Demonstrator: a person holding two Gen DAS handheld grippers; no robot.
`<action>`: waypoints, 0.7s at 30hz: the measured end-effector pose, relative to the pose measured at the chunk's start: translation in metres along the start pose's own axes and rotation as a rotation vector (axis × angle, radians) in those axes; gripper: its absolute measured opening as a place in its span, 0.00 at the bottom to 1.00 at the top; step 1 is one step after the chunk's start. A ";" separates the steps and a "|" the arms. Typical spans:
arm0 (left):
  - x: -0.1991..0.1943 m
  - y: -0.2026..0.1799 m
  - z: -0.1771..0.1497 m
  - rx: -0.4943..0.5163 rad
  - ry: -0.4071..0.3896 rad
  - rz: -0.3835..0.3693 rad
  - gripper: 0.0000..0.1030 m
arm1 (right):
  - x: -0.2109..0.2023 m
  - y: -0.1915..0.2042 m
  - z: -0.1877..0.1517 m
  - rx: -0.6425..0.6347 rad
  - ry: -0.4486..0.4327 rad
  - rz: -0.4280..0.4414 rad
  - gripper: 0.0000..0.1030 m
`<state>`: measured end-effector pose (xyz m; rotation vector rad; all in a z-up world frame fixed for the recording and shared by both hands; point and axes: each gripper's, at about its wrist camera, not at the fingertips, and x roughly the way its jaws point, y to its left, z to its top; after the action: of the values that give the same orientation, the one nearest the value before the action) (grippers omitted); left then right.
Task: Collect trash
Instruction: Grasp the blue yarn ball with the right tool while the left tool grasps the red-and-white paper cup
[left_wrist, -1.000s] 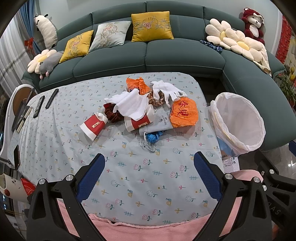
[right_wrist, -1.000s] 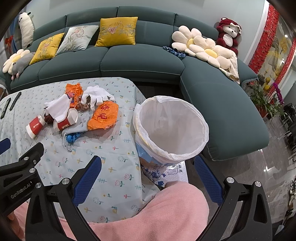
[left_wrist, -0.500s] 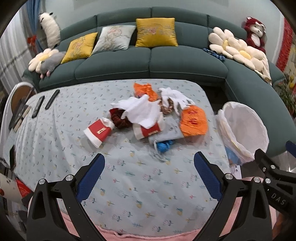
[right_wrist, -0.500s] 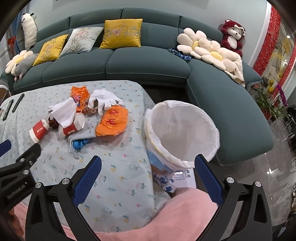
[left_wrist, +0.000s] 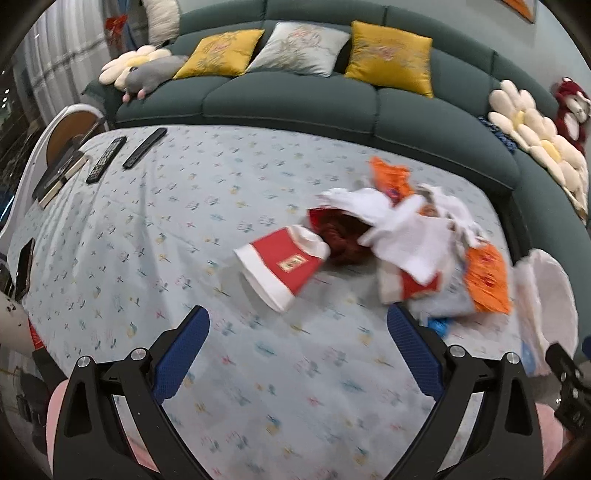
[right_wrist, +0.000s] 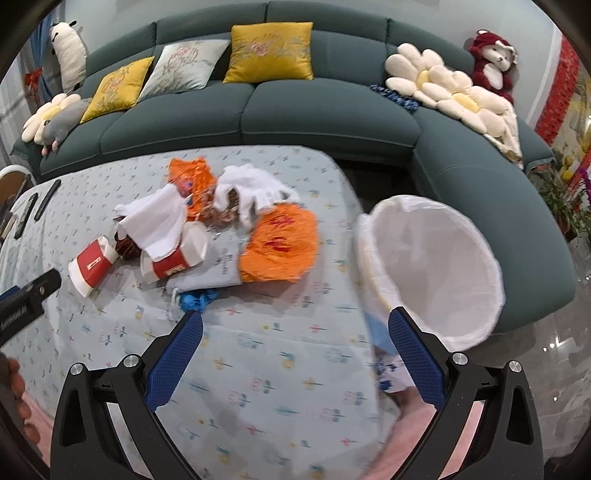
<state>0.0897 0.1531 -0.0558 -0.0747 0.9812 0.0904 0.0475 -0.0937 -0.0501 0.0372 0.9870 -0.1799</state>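
Your left gripper (left_wrist: 298, 345) and right gripper (right_wrist: 295, 347) hover spread and empty above the desk (right_wrist: 258, 369); litter pile (right_wrist: 207, 229) ahead, lined bin (right_wrist: 432, 269) beside it.

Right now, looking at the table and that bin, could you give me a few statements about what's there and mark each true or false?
1. Both grippers, left and right, are open and hold nothing. True.
2. The white-lined trash bin already has cups in it. False: its liner looks empty.
3. A red-and-white paper cup lies on its side on the tablecloth. True.
4. The remote controls lie in the trash pile. False: they lie apart, near the table's far left edge.
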 end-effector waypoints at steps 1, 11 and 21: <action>0.008 0.003 0.003 0.002 0.006 -0.004 0.90 | 0.006 0.007 0.000 -0.007 0.007 0.004 0.93; 0.084 0.026 0.024 -0.086 0.108 -0.046 0.85 | 0.060 0.064 0.002 -0.025 0.062 0.082 0.91; 0.113 0.024 0.020 -0.110 0.179 -0.143 0.29 | 0.101 0.085 0.001 0.006 0.144 0.128 0.68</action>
<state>0.1663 0.1842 -0.1389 -0.2577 1.1462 0.0060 0.1167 -0.0240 -0.1385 0.1204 1.1244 -0.0633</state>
